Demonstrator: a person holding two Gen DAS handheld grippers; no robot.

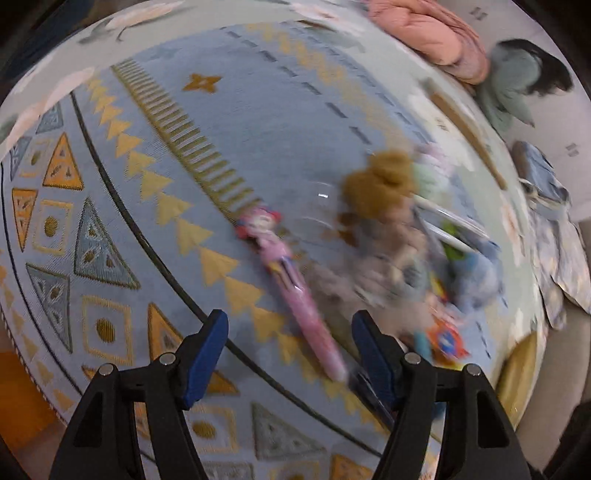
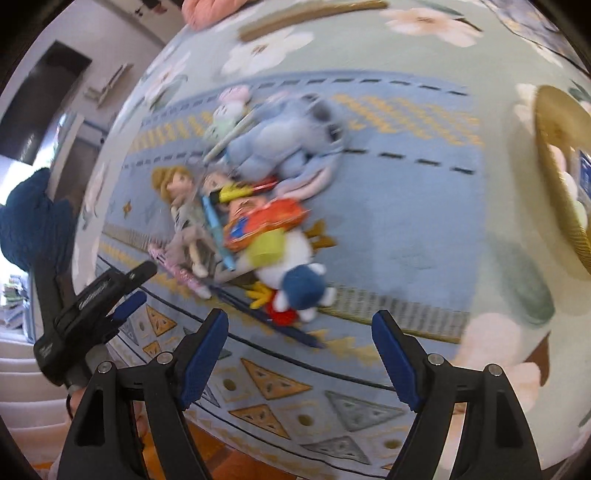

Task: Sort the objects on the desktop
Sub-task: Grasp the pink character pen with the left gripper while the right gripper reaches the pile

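A heap of toys and stationery lies on a blue patterned mat [image 2: 406, 206]. It holds a blue plush [image 2: 288, 140], a blond doll [image 2: 177, 184], a white duck plush [image 2: 288, 266], an orange snack packet [image 2: 266, 218] and a blue pen [image 2: 218, 229]. My right gripper [image 2: 299, 354] hangs open just in front of the heap, above a dark blue pen [image 2: 284, 328]. My left gripper [image 1: 290, 347] is open too. A pink character pen [image 1: 295, 295] lies on the mat between its fingers, and the pads do not press it. The doll [image 1: 380, 181] and blue plush [image 1: 476, 277] are blurred.
A gold woven basket [image 2: 554, 177] stands right of the mat on the floral green cloth. A pink jacket [image 1: 424, 29], a wooden stick [image 1: 469, 133] and a blue patterned bag [image 1: 546, 177] lie at the far side. My left gripper [image 2: 138, 286] shows at the heap's left.
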